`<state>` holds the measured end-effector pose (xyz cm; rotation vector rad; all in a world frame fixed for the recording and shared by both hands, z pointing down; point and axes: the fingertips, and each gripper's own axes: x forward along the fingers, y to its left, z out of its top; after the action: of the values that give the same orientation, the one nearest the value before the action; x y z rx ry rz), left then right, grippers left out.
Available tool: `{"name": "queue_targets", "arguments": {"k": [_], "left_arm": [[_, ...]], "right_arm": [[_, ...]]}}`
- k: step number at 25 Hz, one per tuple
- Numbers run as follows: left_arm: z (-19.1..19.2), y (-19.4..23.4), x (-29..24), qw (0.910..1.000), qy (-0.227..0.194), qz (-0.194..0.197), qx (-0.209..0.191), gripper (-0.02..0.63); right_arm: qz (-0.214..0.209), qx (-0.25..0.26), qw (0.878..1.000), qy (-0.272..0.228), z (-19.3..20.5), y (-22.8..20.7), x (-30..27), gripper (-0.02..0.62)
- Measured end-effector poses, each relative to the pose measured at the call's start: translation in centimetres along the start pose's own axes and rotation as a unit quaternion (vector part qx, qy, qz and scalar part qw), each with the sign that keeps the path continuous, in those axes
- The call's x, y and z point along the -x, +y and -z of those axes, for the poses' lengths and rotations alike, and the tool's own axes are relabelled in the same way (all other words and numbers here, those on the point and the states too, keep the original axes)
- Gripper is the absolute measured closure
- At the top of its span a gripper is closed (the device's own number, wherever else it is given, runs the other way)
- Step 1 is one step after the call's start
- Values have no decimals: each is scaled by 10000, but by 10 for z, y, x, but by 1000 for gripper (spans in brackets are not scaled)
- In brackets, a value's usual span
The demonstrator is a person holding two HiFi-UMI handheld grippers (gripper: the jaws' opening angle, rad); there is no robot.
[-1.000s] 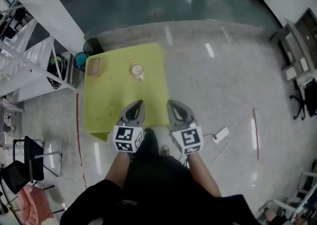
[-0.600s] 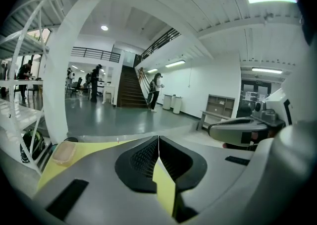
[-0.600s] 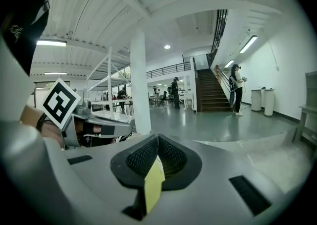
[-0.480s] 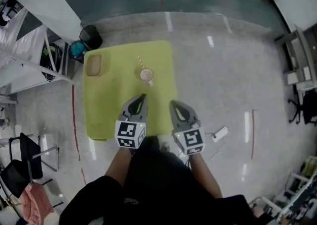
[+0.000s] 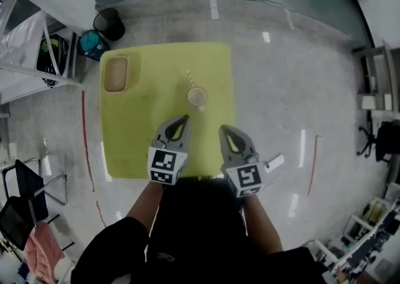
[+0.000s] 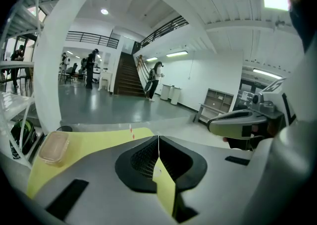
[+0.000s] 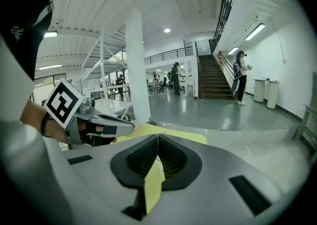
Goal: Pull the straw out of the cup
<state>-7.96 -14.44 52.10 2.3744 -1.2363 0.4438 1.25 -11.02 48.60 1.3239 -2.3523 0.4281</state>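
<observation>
On a square yellow worktop (image 5: 134,132), right of its middle and somewhat nearer the far edge than the near one, a pale cup (image 5: 197,96), upright, with a red-and-white striped straw (image 5: 190,77) standing in it and leaning toward the far edge. At the far left corner, a clear lidded container (image 5: 115,74), well apart from the cup. Over the near half of the worktop, the left tool (image 5: 182,117), pointed toward the cup and short of it, touching nothing. Beside it, close to the right edge, the right tool (image 5: 223,128), likewise aimed at the far side and apart from the cup. In the left gripper view, jaws pressed together tip to tip with nothing between them. Beyond the tips, only the top of the straw, with the container off to the left and the cup itself hidden behind the jaws. In the right gripper view, much the same: jaws closed on nothing, the straw's tip peeking just above them, the left tool alongside at the left. Both tools carried by a person (image 5: 194,226) in dark clothes standing at the near edge. On the floor (image 5: 275,89) past the far left corner, a black bin (image 5: 109,24) and a teal bin (image 5: 91,44). Near the near right corner, a white power strip (image 5: 274,163). Along the left edge, a red line (image 5: 85,145) on the floor.
</observation>
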Motion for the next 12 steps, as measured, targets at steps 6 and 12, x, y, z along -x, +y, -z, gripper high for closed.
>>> {"name": "queue_targets", "arguments": {"k": [6,12], "left_arm": [[17,23,-23,9995,173,-208,172,560],[15,34,-52,9977,173,-538,368,560]], "right_arm": [[-232,231,9993,163,10,-8,-25,578],[-781,212,9964,255,27,-18,-42,578]]}}
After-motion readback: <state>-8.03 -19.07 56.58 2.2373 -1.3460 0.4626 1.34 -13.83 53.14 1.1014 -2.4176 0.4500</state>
